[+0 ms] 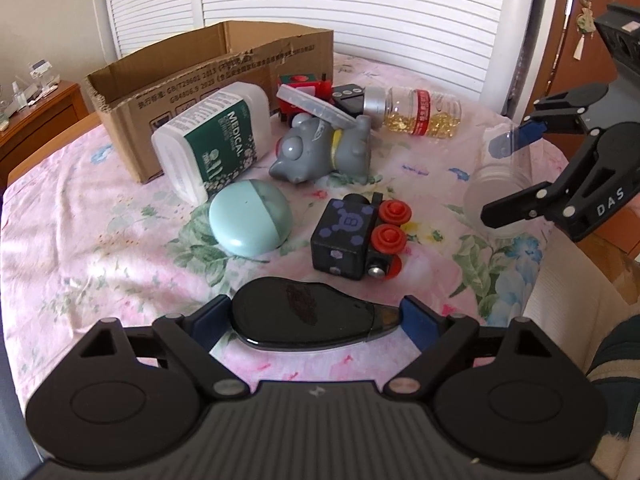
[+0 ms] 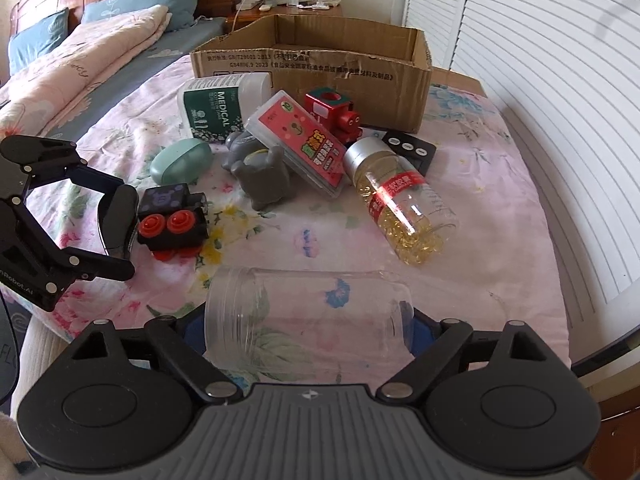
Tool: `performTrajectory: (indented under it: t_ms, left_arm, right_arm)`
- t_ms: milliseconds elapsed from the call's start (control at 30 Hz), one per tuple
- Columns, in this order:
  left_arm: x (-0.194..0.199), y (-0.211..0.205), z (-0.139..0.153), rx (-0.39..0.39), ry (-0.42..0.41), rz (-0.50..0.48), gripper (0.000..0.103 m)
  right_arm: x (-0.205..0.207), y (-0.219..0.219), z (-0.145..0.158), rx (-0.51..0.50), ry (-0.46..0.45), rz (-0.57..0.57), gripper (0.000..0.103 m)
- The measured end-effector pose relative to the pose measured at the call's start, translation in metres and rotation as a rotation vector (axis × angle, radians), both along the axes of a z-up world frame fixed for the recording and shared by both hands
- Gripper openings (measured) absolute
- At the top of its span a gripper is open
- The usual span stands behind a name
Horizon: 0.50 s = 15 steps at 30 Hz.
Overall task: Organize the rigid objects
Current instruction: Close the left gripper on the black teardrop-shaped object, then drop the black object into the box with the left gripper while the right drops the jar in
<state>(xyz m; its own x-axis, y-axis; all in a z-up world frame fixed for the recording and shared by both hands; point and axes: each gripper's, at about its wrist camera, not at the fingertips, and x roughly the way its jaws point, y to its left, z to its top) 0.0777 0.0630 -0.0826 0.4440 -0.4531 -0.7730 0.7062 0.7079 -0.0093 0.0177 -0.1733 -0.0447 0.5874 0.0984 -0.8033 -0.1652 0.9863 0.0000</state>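
left wrist view: the left gripper (image 1: 316, 318) pinches a glossy black mouse (image 1: 304, 314) between its blue pads (image 1: 418, 320), low over the floral sheet (image 1: 100, 240). ahead lie a black toy train (image 1: 352, 236), a mint case (image 1: 250, 218), a grey toy (image 1: 320, 152) and a cardboard box (image 1: 192, 80).

right wrist view: the right gripper (image 2: 308, 328) clamps a clear jar (image 2: 308, 312) lying sideways across its fingers. beyond it rest a capsule bottle (image 2: 396, 200) and a red toy train (image 2: 334, 114), near the box.
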Motion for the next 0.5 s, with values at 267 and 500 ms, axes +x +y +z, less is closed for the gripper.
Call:
performTrajectory:
  t_ms: [267, 500]
  left_arm:
    - [-0.005, 0.007, 0.018, -0.006, -0.001, 0.022, 0.089]
    - [0.011, 0.006, 0.054, -0.022, -0.026, 0.048, 0.090]
  right_arm:
    - [0.003, 0.003, 0.019, -0.016, -0.010, 0.067, 0.093]
    - [0.015, 0.002, 0.053, -0.001, -0.061, 0.128, 0.093]
